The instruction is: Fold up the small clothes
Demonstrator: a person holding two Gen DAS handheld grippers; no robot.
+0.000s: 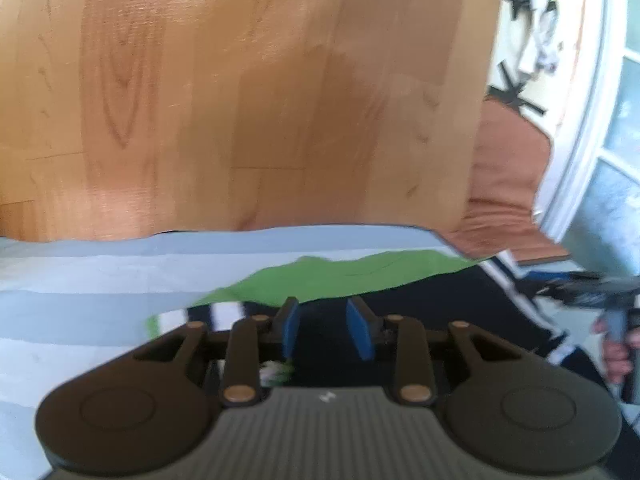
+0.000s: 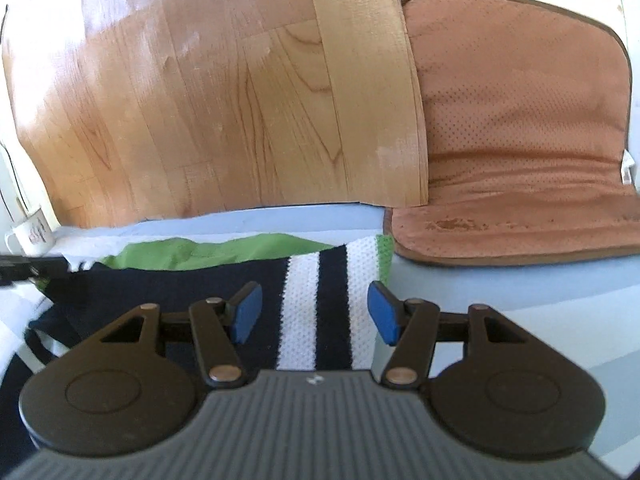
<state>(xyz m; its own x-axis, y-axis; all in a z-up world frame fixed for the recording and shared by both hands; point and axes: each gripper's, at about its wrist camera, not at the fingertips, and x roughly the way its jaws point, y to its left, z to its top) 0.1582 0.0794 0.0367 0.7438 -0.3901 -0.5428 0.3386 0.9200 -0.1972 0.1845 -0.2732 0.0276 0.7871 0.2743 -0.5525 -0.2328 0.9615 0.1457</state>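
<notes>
Garment (image 2: 256,280) lay on cloth (image 2: 460,288) near its far edge; cushion (image 2: 520,120) behind right; mug (image 2: 34,232) far left edge.

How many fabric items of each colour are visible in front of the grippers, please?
Navy knitted garment with white stripes: 1
Green cloth garment: 1
Pale blue striped sheet: 1
Brown padded seat cushion: 1
Total: 4

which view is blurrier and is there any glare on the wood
Left wrist view: softer, smeared with motion blur, especially the green cloth and the far hand. Right wrist view: sharper; pale glare washes the wooden tabletop at upper left. Both bow straight edges, fisheye style.
</notes>
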